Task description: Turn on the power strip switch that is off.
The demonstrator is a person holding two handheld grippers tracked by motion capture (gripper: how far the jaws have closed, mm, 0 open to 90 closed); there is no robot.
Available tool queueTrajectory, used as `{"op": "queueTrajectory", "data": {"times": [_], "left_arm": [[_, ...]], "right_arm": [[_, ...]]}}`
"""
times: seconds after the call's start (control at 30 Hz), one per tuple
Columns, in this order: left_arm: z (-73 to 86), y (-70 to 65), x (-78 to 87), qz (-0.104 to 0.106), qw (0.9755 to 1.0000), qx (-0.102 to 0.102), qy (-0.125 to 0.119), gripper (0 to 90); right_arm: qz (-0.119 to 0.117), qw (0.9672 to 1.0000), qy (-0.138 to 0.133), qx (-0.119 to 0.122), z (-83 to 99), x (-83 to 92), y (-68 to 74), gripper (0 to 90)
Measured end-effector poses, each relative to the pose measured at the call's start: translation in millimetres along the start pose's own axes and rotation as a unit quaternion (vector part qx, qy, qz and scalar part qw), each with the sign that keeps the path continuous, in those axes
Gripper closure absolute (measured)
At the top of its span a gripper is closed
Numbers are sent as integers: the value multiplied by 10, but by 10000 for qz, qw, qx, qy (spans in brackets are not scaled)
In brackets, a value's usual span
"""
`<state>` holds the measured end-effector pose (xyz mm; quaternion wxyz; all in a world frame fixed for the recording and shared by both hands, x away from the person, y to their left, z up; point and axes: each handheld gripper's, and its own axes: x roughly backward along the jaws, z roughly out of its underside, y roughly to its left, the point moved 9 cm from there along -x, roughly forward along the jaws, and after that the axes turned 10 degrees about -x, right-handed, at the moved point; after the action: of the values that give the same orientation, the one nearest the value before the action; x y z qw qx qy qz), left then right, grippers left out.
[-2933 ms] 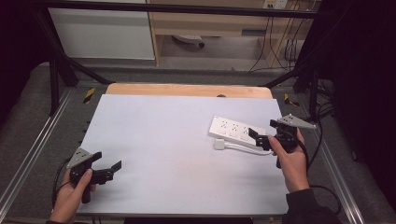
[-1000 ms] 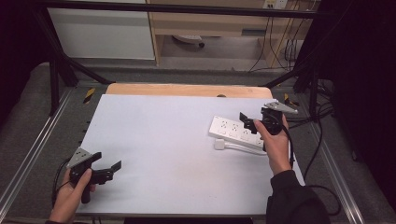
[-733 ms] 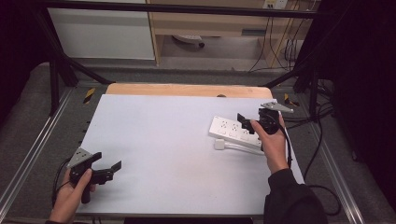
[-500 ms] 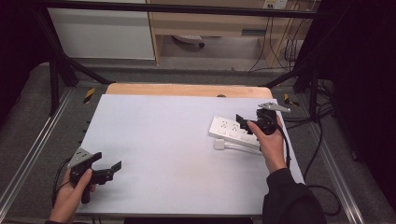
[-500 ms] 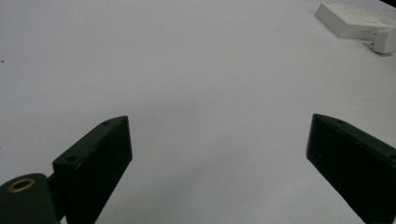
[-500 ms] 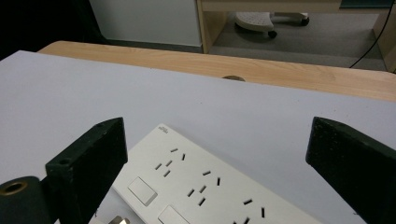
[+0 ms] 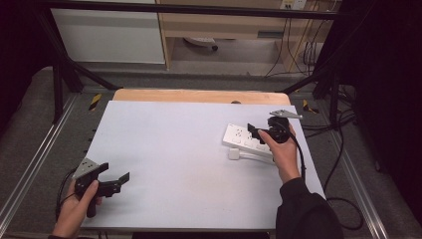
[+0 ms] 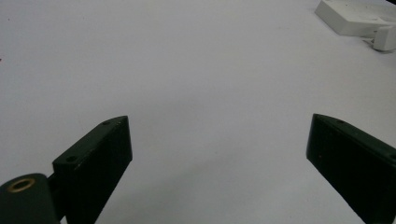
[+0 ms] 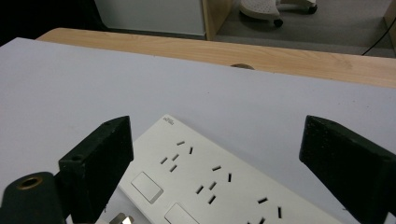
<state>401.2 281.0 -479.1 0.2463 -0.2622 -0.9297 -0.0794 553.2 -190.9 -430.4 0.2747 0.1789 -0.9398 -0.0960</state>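
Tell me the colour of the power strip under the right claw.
White, with dark socket slots; the power strip shows best in the right gripper view.

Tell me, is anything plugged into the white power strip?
No, nothing shows plugged in. The right gripper view shows the power strip lying flat with its visible sockets empty. A white plug lies on the table beside it.

Power strip [image 7: 246,140] on table [image 7: 174,149], right of frame centre. Plug [image 7: 234,155] just below strip's left end. Right gripper [image 7: 260,131] over strip's right part. Left gripper [image 7: 115,182] lower left, well apart from strip.
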Motion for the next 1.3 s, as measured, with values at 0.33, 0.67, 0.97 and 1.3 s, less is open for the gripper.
{"op": "queueTrajectory", "data": {"times": [0.33,0.67,0.97,1.3], "left_arm": [[1,4,0,-2,10000,-9,1,69],[4,2,-1,1,10000,-13,12,70],[6,3,0,5,10000,-15,15,70],[9,2,-2,6,10000,-28,24,69]], "right_arm": [[-154,9998,69,55,39,-52,76,258],[-234,9996,122,105,82,-99,138,398],[-322,9990,145,261,132,-148,240,567],[-484,9978,114,429,186,-175,326,708]]}}
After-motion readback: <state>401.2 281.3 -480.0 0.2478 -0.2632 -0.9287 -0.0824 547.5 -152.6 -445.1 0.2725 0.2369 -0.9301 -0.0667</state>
